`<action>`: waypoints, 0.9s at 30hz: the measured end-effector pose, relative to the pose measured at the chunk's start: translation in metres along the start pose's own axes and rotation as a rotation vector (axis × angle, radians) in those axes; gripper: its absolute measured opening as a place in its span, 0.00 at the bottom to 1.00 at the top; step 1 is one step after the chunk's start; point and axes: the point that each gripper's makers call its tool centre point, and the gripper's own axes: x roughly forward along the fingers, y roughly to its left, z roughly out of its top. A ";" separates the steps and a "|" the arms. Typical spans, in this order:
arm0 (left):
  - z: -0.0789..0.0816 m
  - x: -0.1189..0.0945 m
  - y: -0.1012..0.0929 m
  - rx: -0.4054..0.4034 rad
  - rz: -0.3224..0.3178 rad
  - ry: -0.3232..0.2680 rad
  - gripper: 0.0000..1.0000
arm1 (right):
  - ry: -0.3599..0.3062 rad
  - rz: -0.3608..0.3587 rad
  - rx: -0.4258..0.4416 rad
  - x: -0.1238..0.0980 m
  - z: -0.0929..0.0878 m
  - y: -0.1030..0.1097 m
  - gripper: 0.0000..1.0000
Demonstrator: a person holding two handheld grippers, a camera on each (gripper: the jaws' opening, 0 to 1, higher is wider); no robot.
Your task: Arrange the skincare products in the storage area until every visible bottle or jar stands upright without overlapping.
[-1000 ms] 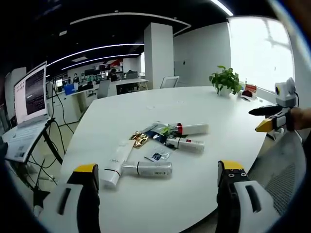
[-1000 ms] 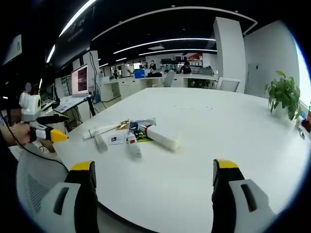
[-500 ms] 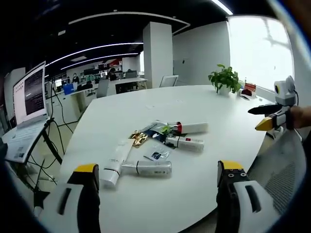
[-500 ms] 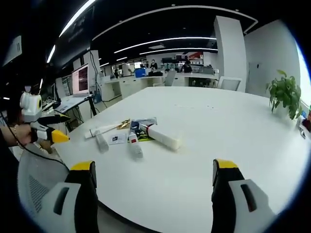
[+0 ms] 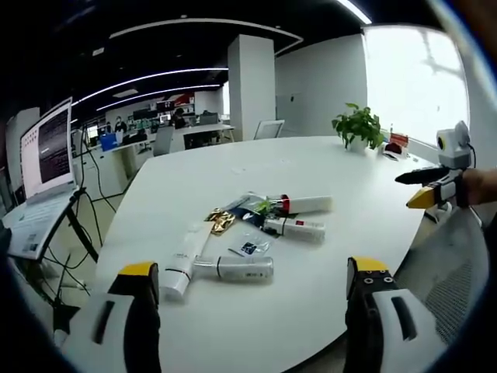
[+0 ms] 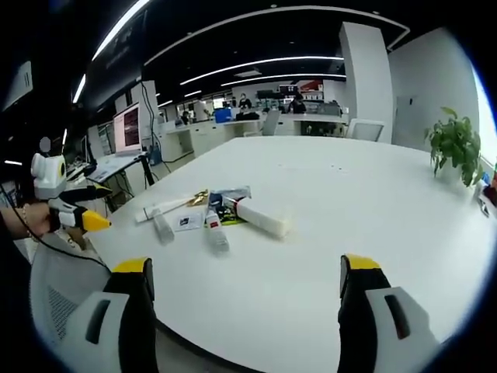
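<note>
While I hold both grippers level off the tabletop (image 5: pixel 311 167) edge, jaws spread and empty, the tubes (image 5: pixel 233 269) lie flat between them.

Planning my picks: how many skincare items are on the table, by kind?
Tubes and bottles, all lying flat: 4
Sachets and packets: 3
Total: 7

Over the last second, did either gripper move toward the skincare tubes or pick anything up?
No visible change. Both grippers, left gripper and right gripper, hang open short of the white table, holding nothing. The skincare tubes lie flat in the same cluster, untouched.
</note>
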 end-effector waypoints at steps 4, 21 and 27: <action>0.000 0.000 0.000 0.001 -0.001 0.000 0.94 | 0.004 0.000 0.002 0.001 -0.001 -0.001 0.99; 0.002 -0.002 -0.004 0.019 -0.005 -0.001 0.92 | 0.000 0.029 -0.093 0.003 0.024 0.000 0.96; 0.000 -0.003 -0.007 0.021 -0.006 0.007 0.90 | -0.001 0.058 -0.177 0.011 0.047 -0.004 0.95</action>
